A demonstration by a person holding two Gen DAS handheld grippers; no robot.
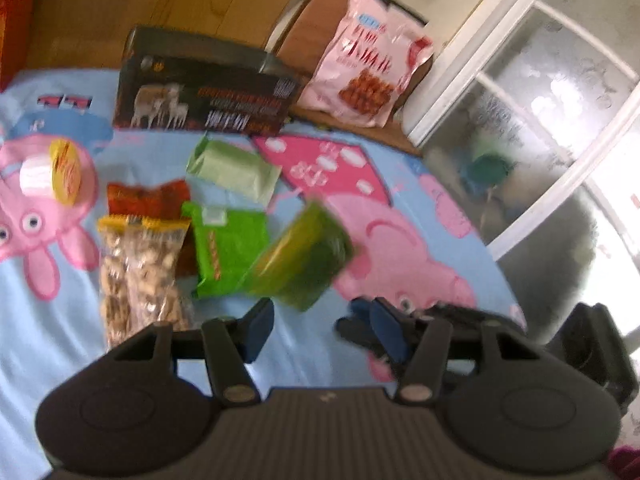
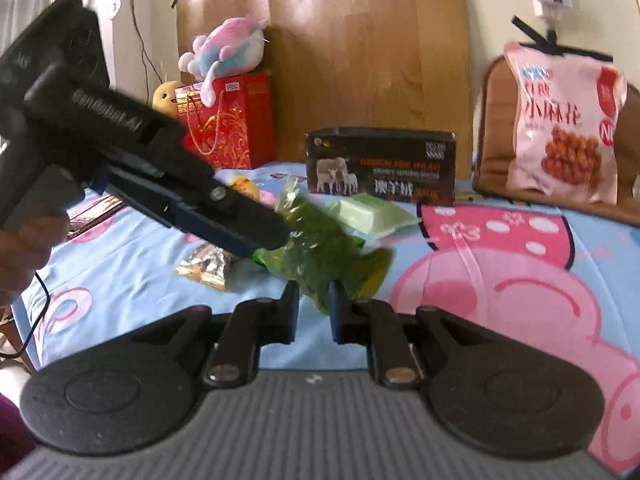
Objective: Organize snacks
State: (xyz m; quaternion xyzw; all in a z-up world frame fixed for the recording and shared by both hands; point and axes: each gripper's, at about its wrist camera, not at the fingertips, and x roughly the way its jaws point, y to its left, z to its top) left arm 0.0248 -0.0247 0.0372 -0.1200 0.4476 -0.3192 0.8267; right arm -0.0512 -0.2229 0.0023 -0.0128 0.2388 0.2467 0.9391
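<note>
A dark green snack packet [image 2: 328, 252] hangs in my right gripper [image 2: 314, 308], whose jaws are shut on its lower edge. It also shows tilted and blurred above the bed in the left wrist view [image 1: 304, 258]. My left gripper [image 1: 324, 328] is open and empty; it shows as a black tool in the right wrist view [image 2: 264, 236], its tips close beside the packet's left edge. On the cartoon bedsheet [image 1: 400, 248] lie a bright green packet [image 1: 228, 248], a pale green packet [image 1: 236, 168], a bag of nuts [image 1: 140, 276] and a red packet [image 1: 148, 200].
A dark box with sheep pictures [image 1: 204, 96] stands at the back of the bed. A pink snack bag [image 1: 368, 72] leans on a brown chair. A yellow-lidded cup [image 1: 60, 172] lies at left. A red gift bag [image 2: 228, 120] and plush toy [image 2: 224, 48] stand behind. A window is at right.
</note>
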